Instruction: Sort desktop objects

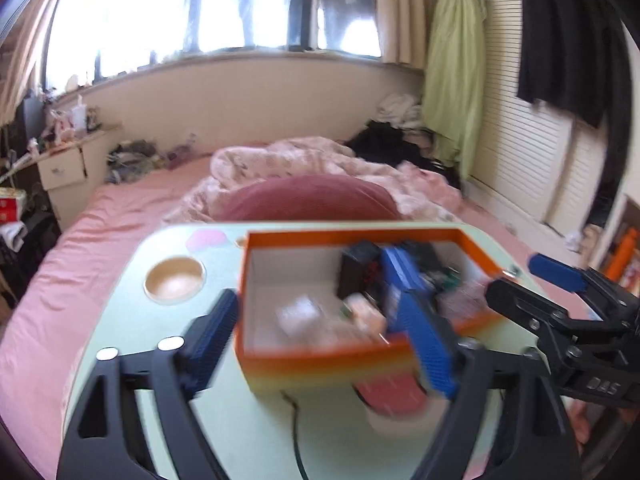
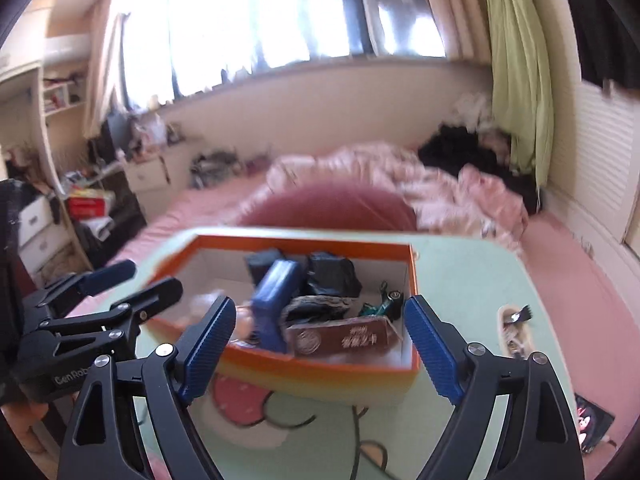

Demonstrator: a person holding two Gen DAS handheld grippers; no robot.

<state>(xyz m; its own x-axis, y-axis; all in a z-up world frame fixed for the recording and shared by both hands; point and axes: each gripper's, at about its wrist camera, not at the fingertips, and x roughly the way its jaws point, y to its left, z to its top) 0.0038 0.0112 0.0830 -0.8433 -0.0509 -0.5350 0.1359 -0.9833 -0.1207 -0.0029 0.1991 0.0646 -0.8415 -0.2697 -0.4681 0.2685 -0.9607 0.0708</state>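
Note:
An open orange box (image 1: 320, 354) (image 2: 320, 364) stands on a pale green lap table (image 1: 256, 432) (image 2: 472, 276). It holds several items: black pouches (image 2: 332, 274), a blue case (image 2: 276, 300), a brown packet (image 2: 344, 338), small green things (image 2: 380, 308). My left gripper (image 1: 320, 344) is open and empty; its jaws straddle the box's near wall, the right finger over the inside. My right gripper (image 2: 320, 354) is open and empty, with its jaws spread across the box's near side. A hair clip (image 2: 514, 328) lies on the table right of the box.
A round wooden cup recess (image 1: 175, 280) sits in the table left of the box. A black cable (image 1: 296, 432) runs along the table's front. A pink bed (image 1: 80, 248) with a rumpled quilt (image 1: 304, 160) lies beyond. The right gripper (image 1: 568, 304) shows in the left wrist view.

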